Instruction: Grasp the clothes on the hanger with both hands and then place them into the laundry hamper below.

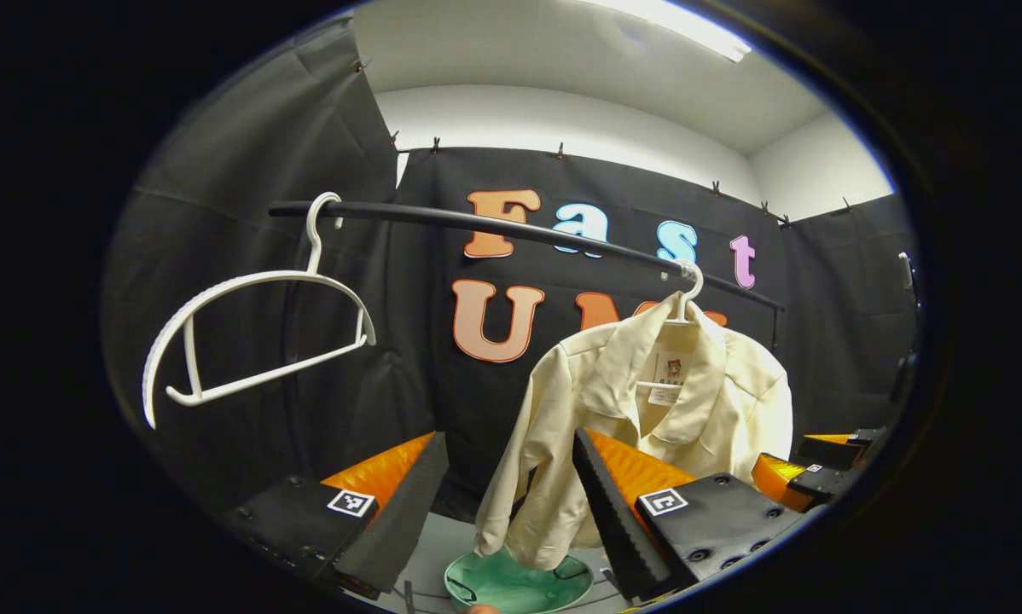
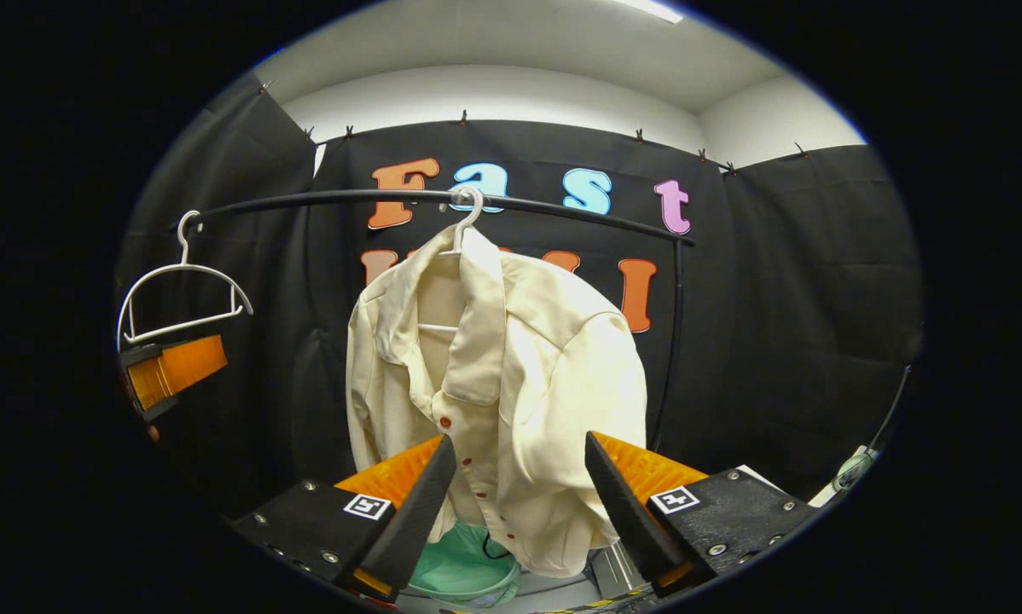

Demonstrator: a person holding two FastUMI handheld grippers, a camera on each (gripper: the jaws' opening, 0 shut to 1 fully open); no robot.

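A black rail (image 1: 528,230) runs across the booth in front of the black cloth wall (image 2: 784,324). Toward its left end hangs an empty white hanger (image 1: 255,337), tilted, nothing on it. Overhead, a strip light (image 1: 682,26) glows on the white ceiling (image 2: 494,43).

Black cloth walls (image 2: 784,281) clipped up below a white wall (image 1: 562,128), bright ceiling light (image 1: 682,26) overhead

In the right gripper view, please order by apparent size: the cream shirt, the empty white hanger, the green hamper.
1. Cream button-up shirt
2. Empty white plastic hanger
3. Green laundry hamper, though it is partly hidden, so this rank is unsure.
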